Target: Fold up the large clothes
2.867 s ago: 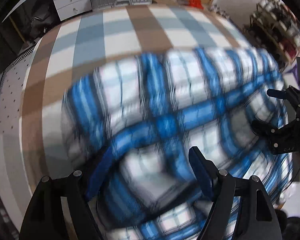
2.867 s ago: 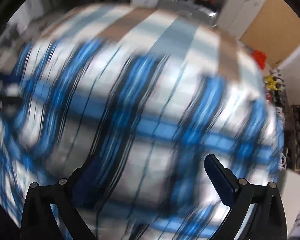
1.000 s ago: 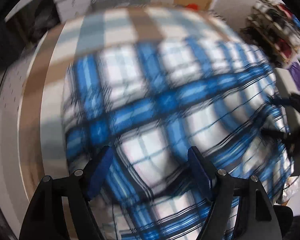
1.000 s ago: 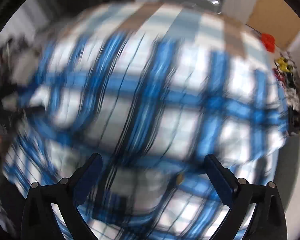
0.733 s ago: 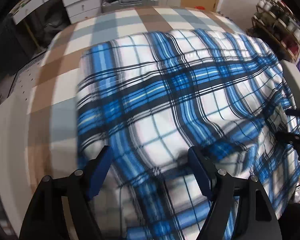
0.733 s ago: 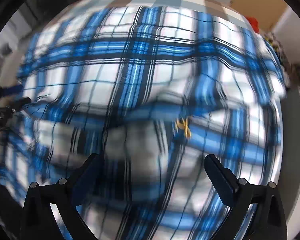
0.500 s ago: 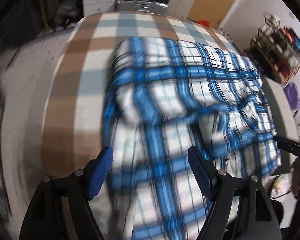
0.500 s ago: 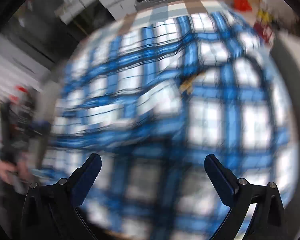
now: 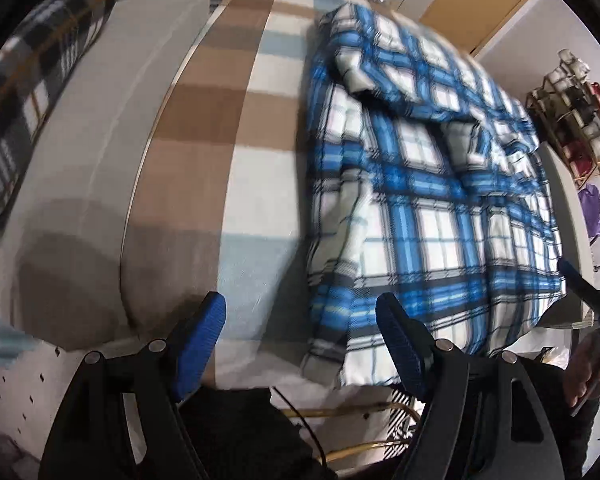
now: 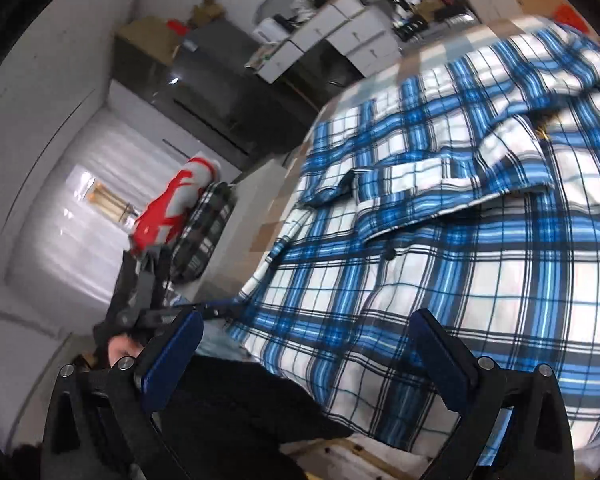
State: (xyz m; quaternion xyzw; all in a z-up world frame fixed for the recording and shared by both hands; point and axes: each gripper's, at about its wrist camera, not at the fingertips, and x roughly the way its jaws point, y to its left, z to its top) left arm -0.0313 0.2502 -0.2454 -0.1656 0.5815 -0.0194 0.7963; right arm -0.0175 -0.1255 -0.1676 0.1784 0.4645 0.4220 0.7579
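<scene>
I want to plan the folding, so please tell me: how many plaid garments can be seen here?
2. The blue-and-white plaid shirt lies spread on the brown-and-white checked cover. A dark navy plaid garment lies at the far left on the grey ledge. More may be hidden.

Left tool (image 9: pixel 300 332) and right tool (image 10: pixel 308 348) both gape, empty.

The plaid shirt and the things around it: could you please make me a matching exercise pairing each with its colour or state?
Things:
1. shirt
2. table cover
3. left gripper
4. folded cloth at the far left

Descriptions:
A. brown, white and pale blue checks
B. open, nothing between its fingers
C. blue and white plaid, spread out
D. dark plaid

Pairs: 1-C, 2-A, 3-B, 4-D
</scene>
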